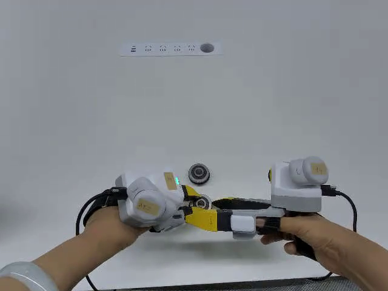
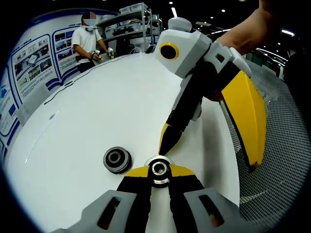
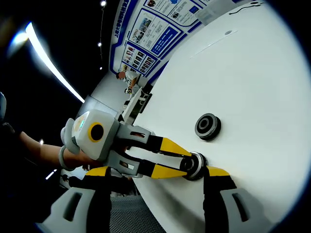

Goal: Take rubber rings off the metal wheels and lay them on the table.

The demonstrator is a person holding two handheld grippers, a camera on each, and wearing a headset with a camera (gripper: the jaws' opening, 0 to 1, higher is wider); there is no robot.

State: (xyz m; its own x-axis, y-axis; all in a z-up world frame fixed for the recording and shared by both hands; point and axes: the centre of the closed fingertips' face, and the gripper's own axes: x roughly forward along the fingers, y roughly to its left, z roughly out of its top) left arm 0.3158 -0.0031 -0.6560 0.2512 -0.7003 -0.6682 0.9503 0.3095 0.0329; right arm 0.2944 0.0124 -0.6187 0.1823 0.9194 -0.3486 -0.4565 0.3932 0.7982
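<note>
Left gripper (image 2: 158, 174): we read its jaws as clamped on the held wheel (image 3: 194, 165), one yellow tip on each side of the rim. The wheel sits at the very tips, straight ahead along the jaws. Its face is turned up toward the left gripper view, so we judge its axle to stand roughly upright.

Right gripper (image 2: 208, 154): the jaws are spread wide and hold nothing. It comes in from the opposite side, nose to nose with the left. One jaw tip lies at the wheel's rim — touching or just beside, we cannot tell which — and the other stands well off to the side.

The right gripper is therefore the one placed to work the rubber ring. In the right gripper view a dark band shows round the held wheel; we take this for the ring, still on.

A second wheel (image 2: 117, 159) lies flat on the table (image 2: 97, 107) just beyond the tips — dark ring in place, untouched.
</note>
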